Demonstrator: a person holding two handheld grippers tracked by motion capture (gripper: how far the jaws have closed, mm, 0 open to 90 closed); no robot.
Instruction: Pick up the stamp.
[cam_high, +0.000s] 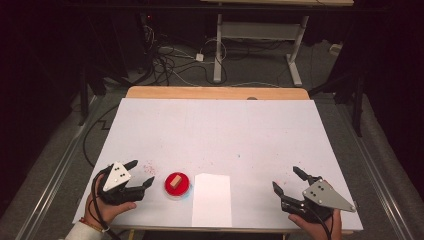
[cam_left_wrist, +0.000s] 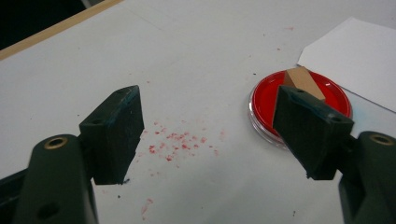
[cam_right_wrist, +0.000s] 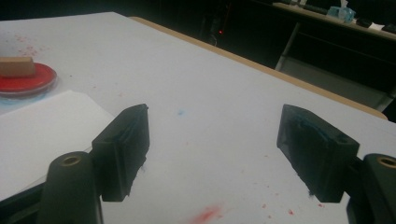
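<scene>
Scene: a bench (cam_high: 215, 125) covered in white, seen from above, with a person's hands entering from the near edge.
Left hand-held gripper (cam_high: 141, 173): held in the person's left hand at the near left of the bench, low over the surface, jaws spread wide with nothing between them. In the left gripper view (cam_left_wrist: 210, 135) the two black jaws framed bare white surface.
Right hand-held gripper (cam_high: 286, 181): held in the person's right hand at the near right of the bench, well apart from the other things, jaws also spread wide and empty. The right gripper view (cam_right_wrist: 212, 140) showed bare surface between the jaws.
Dish (cam_high: 177, 185): a shallow round red dish with a clear rim, resting on the bench just beside the left hand-held gripper, on its right. In the left gripper view (cam_left_wrist: 266, 98) it sat partly behind the right-side jaw.
Block (cam_high: 175, 182): a small tan block lying in the dish. It appeared again in the left gripper view (cam_left_wrist: 306, 80) and, far left, in the right gripper view (cam_right_wrist: 16, 66).
Paper (cam_high: 212, 200): a white sheet lying flat at the near edge, just right of the dish, between the two hand-held grippers.
Specks (cam_left_wrist: 180, 142): red flecks scattered on the surface ahead of the left hand-held gripper, left of the dish.
</scene>
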